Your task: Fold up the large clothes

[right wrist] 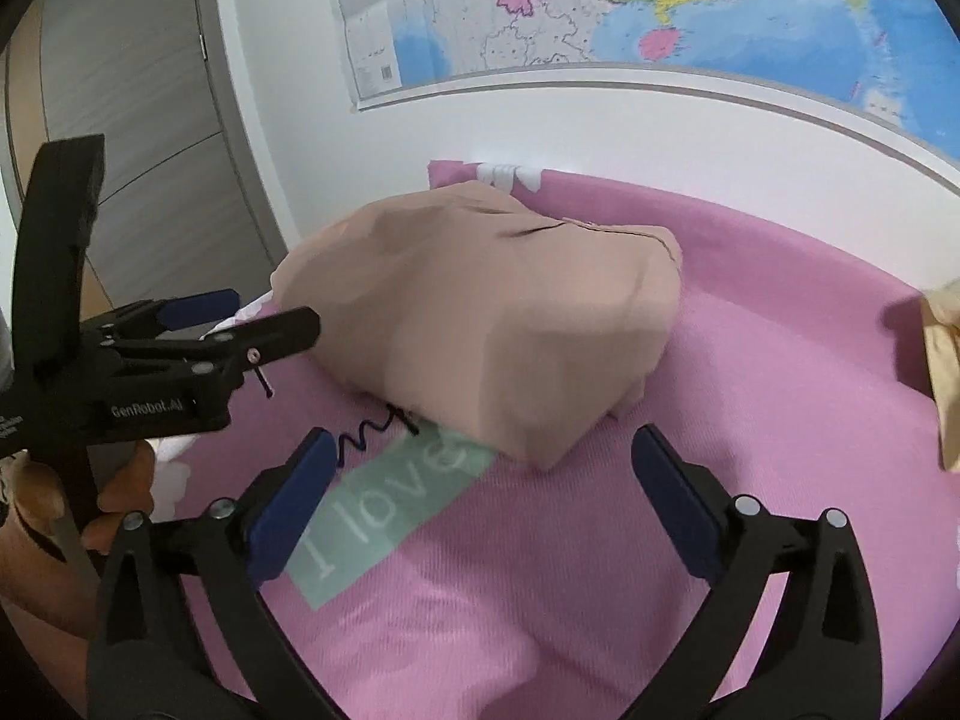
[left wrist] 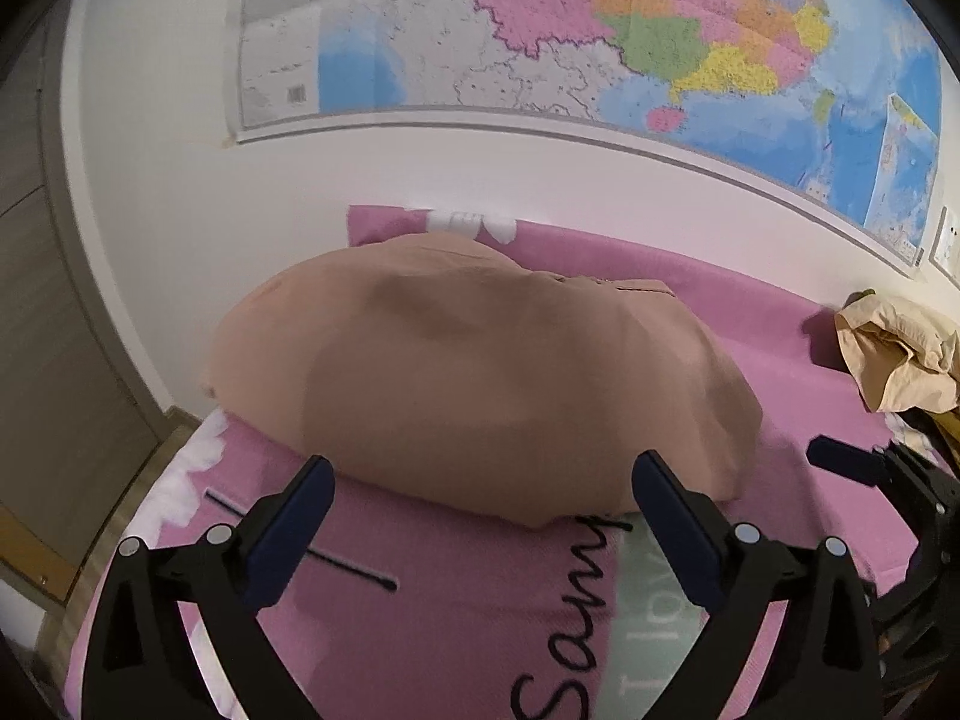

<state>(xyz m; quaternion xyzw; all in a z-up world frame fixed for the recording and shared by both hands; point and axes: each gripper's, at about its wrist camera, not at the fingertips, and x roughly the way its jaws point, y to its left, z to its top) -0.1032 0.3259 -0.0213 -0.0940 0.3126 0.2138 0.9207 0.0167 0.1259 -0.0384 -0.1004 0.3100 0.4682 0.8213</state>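
A tan folded garment (left wrist: 480, 378) lies as a compact bundle on the pink blanket (left wrist: 420, 630), toward the wall. It also shows in the right wrist view (right wrist: 492, 324). My left gripper (left wrist: 483, 519) is open and empty, just in front of the bundle's near edge. My right gripper (right wrist: 480, 492) is open and empty, a little back from the bundle's near right corner. The left gripper also appears in the right wrist view (right wrist: 264, 315), held by a hand at the bundle's left side.
A crumpled beige garment (left wrist: 900, 354) lies at the right on the blanket, its edge showing in the right wrist view (right wrist: 945, 372). A map (left wrist: 600, 30) hangs on the white wall behind. A grey door (right wrist: 132, 90) and wooden floor are at the left.
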